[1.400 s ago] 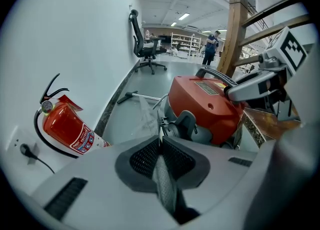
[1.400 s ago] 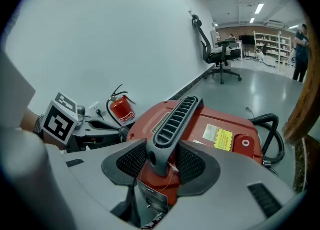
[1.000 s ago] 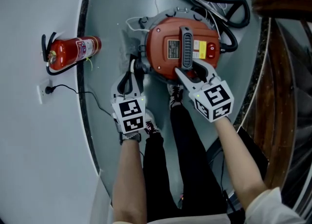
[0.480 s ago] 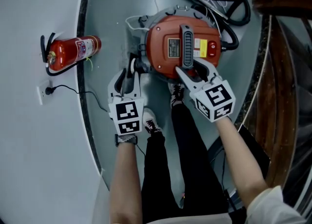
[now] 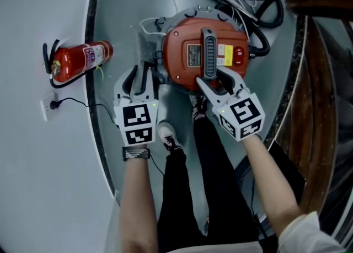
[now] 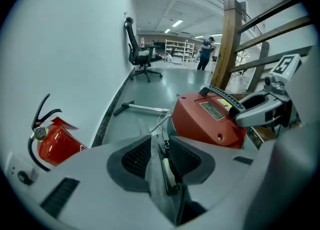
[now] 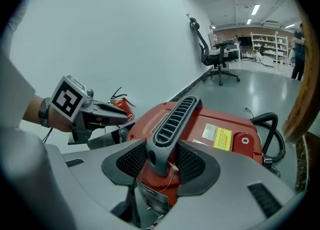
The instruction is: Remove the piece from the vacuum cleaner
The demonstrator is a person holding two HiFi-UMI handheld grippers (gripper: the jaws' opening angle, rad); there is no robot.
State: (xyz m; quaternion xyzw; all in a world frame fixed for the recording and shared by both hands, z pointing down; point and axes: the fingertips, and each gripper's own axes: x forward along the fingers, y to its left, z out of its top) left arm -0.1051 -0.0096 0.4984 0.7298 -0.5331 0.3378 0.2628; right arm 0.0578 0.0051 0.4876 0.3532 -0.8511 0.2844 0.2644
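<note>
my left gripper (image 5: 138, 74) open, jaws just been opening, nothing pinched between pads; tips just beside dark fitting (image 5: 157, 71) on side of vacuum cleaner (image 5: 185, 67). my right gripper (image 5: 219, 80) clamped on near end of grey handle (image 5: 209, 53) atop red body. vacuum cleaner sits on floor (image 5: 121, 26) near wall, fire extinguisher (image 5: 80, 60) lying to its left.

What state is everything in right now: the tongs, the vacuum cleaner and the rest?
left tongs: open, jaws just opened, nothing gripped between them.
right tongs: shut on the handle.
vacuum cleaner: standing upright on the floor.
fire extinguisher: against the wall, untouched.
wall socket: cable plugged in.
</note>
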